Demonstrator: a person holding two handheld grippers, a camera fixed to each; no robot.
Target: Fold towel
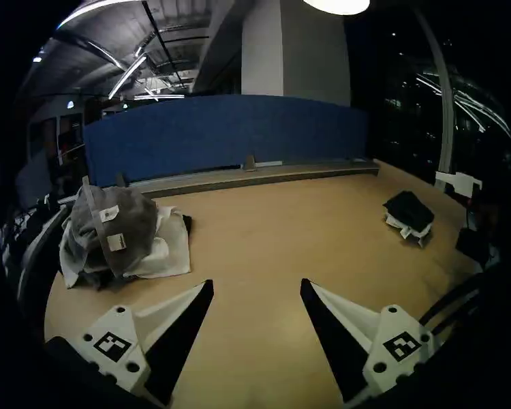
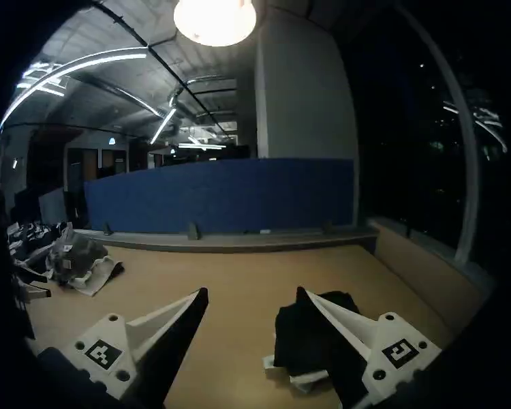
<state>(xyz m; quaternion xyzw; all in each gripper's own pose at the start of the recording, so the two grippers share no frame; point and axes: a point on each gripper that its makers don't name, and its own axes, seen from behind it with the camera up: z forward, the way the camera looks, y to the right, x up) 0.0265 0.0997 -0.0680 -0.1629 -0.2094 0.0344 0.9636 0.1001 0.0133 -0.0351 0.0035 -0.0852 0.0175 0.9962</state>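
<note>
A heap of unfolded towels (image 1: 122,235), grey on top with white and dark ones under it, lies at the left of the wooden table (image 1: 283,225). A folded stack with a black towel on top (image 1: 409,213) rests at the right. My left gripper (image 1: 255,290) hovers open over bare wood between them. In the right gripper view, my right gripper (image 2: 250,294) is open above the table, its right finger (image 2: 344,327) in front of the black folded towel (image 2: 303,334). The unfolded heap (image 2: 78,266) lies far to the left.
A blue divider panel (image 1: 228,136) runs along the table's far edge. Dark clutter and cables sit beyond the table's left edge (image 1: 31,238). A white bracket (image 1: 458,181) and dark gear stand at the right. A dark window is on the right.
</note>
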